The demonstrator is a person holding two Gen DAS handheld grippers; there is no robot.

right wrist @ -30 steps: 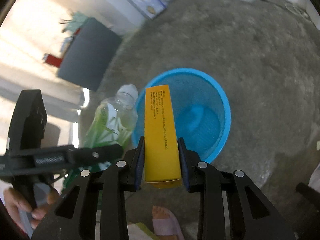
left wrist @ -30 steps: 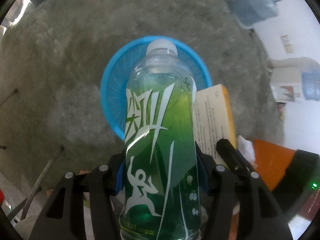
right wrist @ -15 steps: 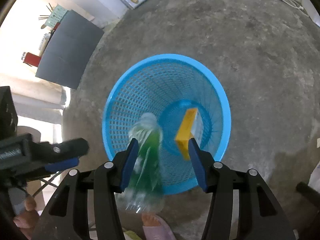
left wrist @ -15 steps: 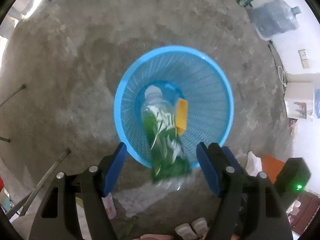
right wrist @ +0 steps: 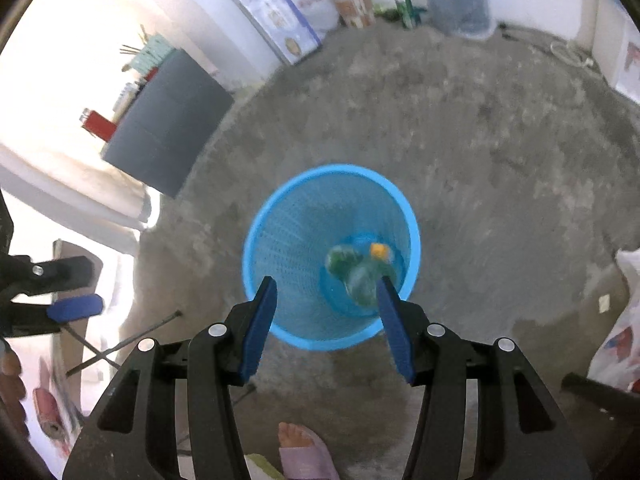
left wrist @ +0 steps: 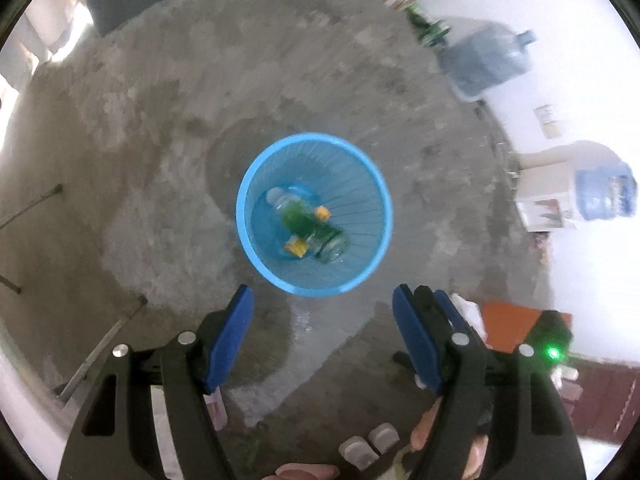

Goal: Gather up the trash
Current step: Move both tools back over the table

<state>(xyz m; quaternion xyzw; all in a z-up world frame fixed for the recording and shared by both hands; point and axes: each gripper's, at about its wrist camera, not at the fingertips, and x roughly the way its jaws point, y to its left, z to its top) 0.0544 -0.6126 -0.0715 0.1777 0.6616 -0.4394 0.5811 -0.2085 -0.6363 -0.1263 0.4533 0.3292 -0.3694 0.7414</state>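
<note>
Both claws are being held above the bin [left wrist: 248, 240], pointing down at the floor [left wrist: 160, 140], so that anything let go falls inside the rim. The left claw [left wrist: 322, 320] is being kept wide open, with nothing between its blue pads [left wrist: 230, 336]. The right claw [right wrist: 326, 320] is likewise being kept spread and empty, its pads [right wrist: 258, 328] framing the near rim of the bin [right wrist: 320, 342] in the right wrist view.

The trash is being contained at the bottom of the bin. The bottle [left wrist: 310, 226] is lying on its side, cap toward the far wall. The box [left wrist: 296, 247] is lying beneath it, an orange end being shown on either side of the bottle. In the right wrist view the bottle [right wrist: 356, 270] and the box [right wrist: 379, 250] are blurred, and their contact cannot be judged there.

The deposit step is being judged complete for these two items. The left claw [right wrist: 74, 306] is being seen well apart at the left edge of the right wrist view. A water jug [left wrist: 484, 62] is lying by the far wall, well apart from the bin; whether it counts as trash cannot be told.
</note>
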